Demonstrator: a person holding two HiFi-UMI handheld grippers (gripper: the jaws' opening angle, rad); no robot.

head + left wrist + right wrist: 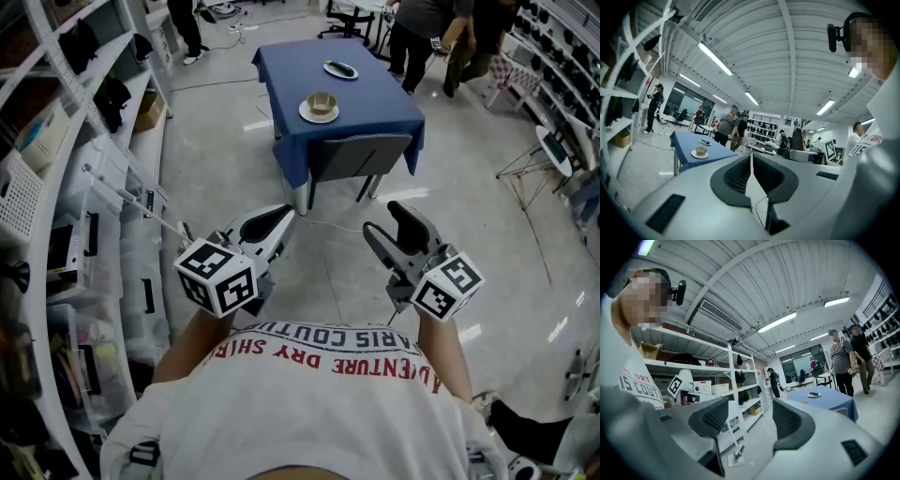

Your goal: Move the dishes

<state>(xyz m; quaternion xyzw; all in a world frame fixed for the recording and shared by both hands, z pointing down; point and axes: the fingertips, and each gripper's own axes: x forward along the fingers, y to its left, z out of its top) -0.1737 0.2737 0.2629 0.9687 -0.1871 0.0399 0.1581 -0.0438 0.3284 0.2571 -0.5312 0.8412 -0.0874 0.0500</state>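
**Dishes on the blue table, both grippers well short of it**

We stand on the grey floor with both tools held close in front of our chest, pointing roughly level towards the table [370,103], which is well apart from us. The left gripper [281,217] is clenched: in its own view the two ribbed pads lean together and meet at their tips, with nothing caught between them. The right gripper [386,220] is released: its pads stand clearly apart, and only floor and shelving show through the gap.

The dishes sit on the table's blue cloth. A white saucer [307,114] lies near the edge facing us, and a tan cup [322,101] stands upright on it. Farther back, towards the opposite side, lies a second plate [330,66] carrying something dark that we cannot make out at this distance; it may be a small utensil. A grey chair [361,155] is tucked against the near side of the table.

White shelving [56,178] runs along our left, stacked with boxes and dark items. Several people [427,28] stand just beyond the far end of the table.
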